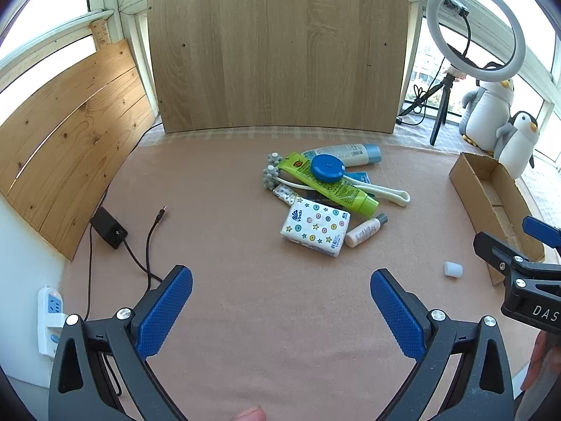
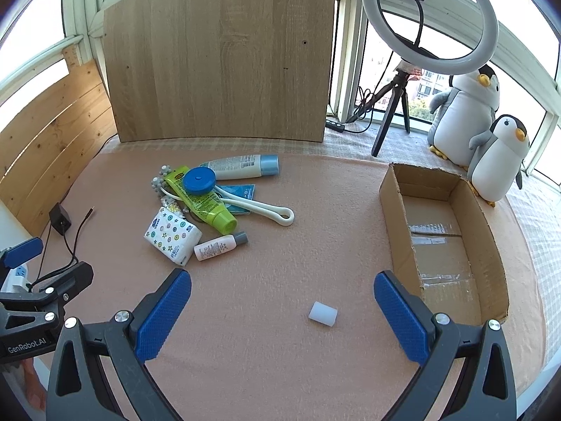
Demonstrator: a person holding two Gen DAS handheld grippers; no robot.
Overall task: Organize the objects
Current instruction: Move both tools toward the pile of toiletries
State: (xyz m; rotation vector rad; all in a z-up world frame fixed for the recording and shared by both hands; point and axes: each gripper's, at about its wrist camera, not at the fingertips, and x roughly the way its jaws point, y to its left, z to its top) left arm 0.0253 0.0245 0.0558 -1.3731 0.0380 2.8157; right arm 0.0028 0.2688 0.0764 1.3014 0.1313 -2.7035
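**First:** On the desk [image 2: 280, 263], covered in a soft pink felt-like cloth, we see nothing sorted yet. The open brown corrugated cardboard box [image 2: 399, 217] at the right holds nothing but strips of clear tape on its floor.

**Second:** And the pile?

**First:** Left of the box and well apart from it, we count a loose heap: a glossy lime-green squeeze tube [image 2: 201, 201] with a round blue plastic tape-measure case [image 2: 199, 181] resting on it, a white bottle with a pale blue cap [image 2: 242, 166] lying on its side, a white looped massager with grey knobbly balls [image 2: 259, 207], a flat teal sachet [image 2: 242, 191], a soft white tissue pack printed with coloured dots and stars [image 2: 171, 236], and a small white bottle with a grey cap [image 2: 221, 245] just beside that pack.

**Second:** Anything apart?

**First:** A small frosted white cylindrical cap [image 2: 323, 313] lies alone, near the box.

**Second:** And our tools?

**First:** Our left hand-held gripper [image 1: 280, 312] and right hand-held gripper [image 2: 282, 312] both hang released over the cloth, blue textured pads spread wide, grasping nothing. We judge the whole job remains.
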